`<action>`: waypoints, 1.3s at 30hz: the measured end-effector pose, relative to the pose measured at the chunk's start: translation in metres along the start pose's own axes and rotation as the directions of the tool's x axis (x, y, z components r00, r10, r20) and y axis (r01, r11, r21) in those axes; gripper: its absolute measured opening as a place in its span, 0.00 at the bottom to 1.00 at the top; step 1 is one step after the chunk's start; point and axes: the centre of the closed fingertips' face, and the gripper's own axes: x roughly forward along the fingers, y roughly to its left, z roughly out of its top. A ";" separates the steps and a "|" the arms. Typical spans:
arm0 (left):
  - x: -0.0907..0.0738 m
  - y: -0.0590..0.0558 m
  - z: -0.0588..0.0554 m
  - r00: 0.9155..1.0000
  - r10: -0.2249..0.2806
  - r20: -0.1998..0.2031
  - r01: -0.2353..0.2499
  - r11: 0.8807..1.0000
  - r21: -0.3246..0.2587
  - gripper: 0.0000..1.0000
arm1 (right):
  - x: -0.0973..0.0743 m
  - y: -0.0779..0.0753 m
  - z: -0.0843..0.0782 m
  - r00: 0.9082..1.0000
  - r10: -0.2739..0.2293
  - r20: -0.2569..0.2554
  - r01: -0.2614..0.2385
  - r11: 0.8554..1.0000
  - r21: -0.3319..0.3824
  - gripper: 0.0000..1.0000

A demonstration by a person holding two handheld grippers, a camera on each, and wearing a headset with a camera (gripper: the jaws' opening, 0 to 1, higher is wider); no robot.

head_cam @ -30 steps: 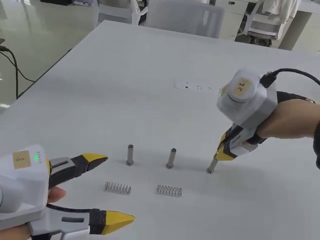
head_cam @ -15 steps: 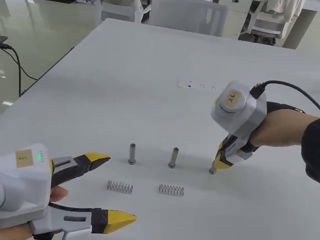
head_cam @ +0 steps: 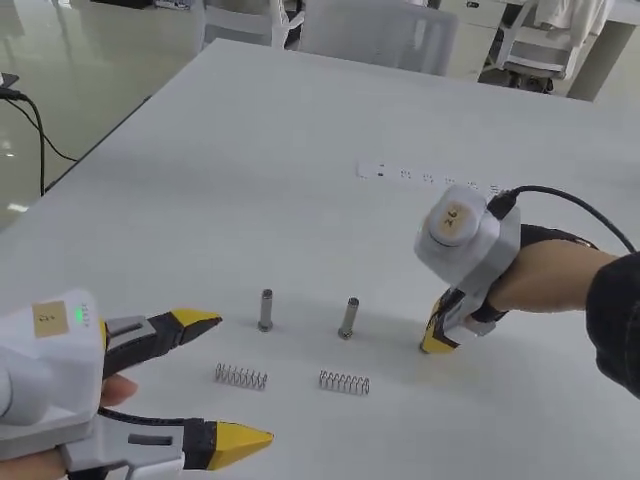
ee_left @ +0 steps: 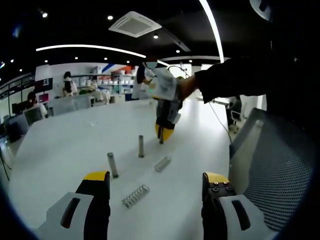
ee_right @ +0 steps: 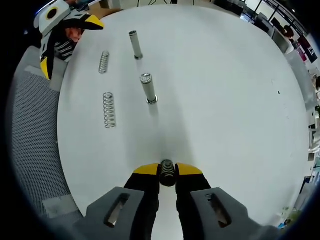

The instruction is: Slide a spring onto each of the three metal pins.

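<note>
Yellow tips of your right gripper (head_cam: 433, 343) clamped on a spring (ee_right: 168, 172) down at the white table (head_cam: 300, 180), middle pin (head_cam: 348, 317) and left pin (head_cam: 266, 309) upright, bare, right loose spring (head_cam: 344, 382) and left loose spring (head_cam: 240, 376) lying just before them, your left gripper (ee_left: 155, 179) spread wide.

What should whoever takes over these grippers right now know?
Left gripper: open, holding nothing.
Right gripper: shut on a spring, tips down at the right end of the pin row; whether it sits on the third pin I cannot tell.
The left pin and middle pin stand bare; two loose springs lie on the table near them.
Left to do: finish this one, then those two.
</note>
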 end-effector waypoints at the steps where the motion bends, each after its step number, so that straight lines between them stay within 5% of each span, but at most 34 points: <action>1: 0.000 0.000 0.000 1.000 0.000 0.001 0.000 1.000 0.000 0.71 | 0.001 0.001 -0.001 1.000 0.000 -0.002 0.000 1.000 0.000 0.09; 26: 0.000 -0.002 0.001 1.000 -0.004 0.002 0.004 1.000 -0.003 0.70 | 0.004 0.007 -0.014 1.000 -0.004 0.019 0.003 0.999 0.047 0.22; 39: 0.001 -0.004 0.004 1.000 -0.010 0.006 0.010 1.000 0.003 0.70 | 0.001 0.025 -0.025 1.000 0.004 0.024 -0.006 0.997 0.076 0.21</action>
